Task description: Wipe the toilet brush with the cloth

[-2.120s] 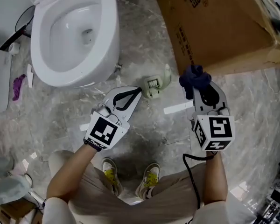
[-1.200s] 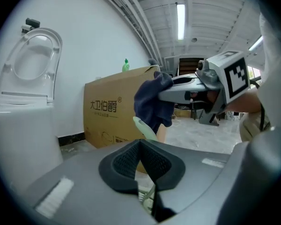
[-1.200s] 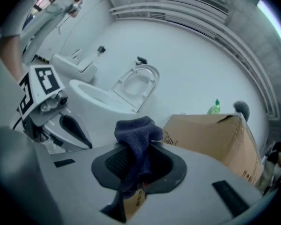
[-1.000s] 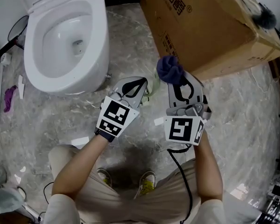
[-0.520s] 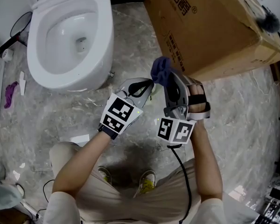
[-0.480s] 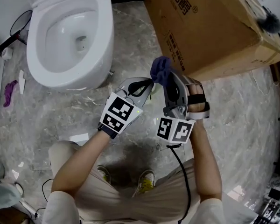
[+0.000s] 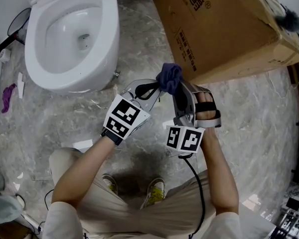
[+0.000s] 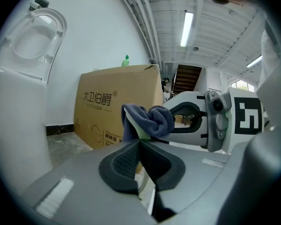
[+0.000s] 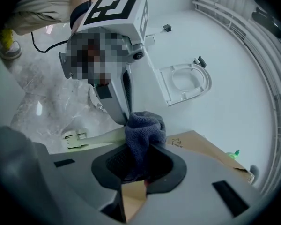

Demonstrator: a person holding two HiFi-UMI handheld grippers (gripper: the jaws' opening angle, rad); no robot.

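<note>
My left gripper (image 7: 153, 88) is shut on a flat, pale green toilet brush (image 9: 98, 137), whose thin handle shows between its closed pads (image 8: 141, 131). My right gripper (image 7: 175, 87) is shut on a bunched dark blue cloth (image 7: 168, 77). The two grippers meet tip to tip in front of me. The cloth (image 9: 143, 130) wraps over the brush handle just beyond the left jaws, and in the left gripper view the cloth (image 8: 147, 118) sits right on top of the handle. The brush's small comb-like head (image 9: 77, 138) sticks out free. In the head view the brush is hidden under cloth and grippers.
A white toilet (image 7: 72, 34) with its seat up stands at the upper left. A big cardboard box (image 7: 224, 29) fills the upper right, with a green bottle (image 8: 127, 60) on it. A purple scrap (image 7: 7, 96) lies far left. My shoes (image 7: 152, 190) stand on the marble floor.
The grippers have come together from well apart. The right gripper brought the cloth leftward onto the brush at the left gripper's tip, and both have risen slightly since half a second ago.
</note>
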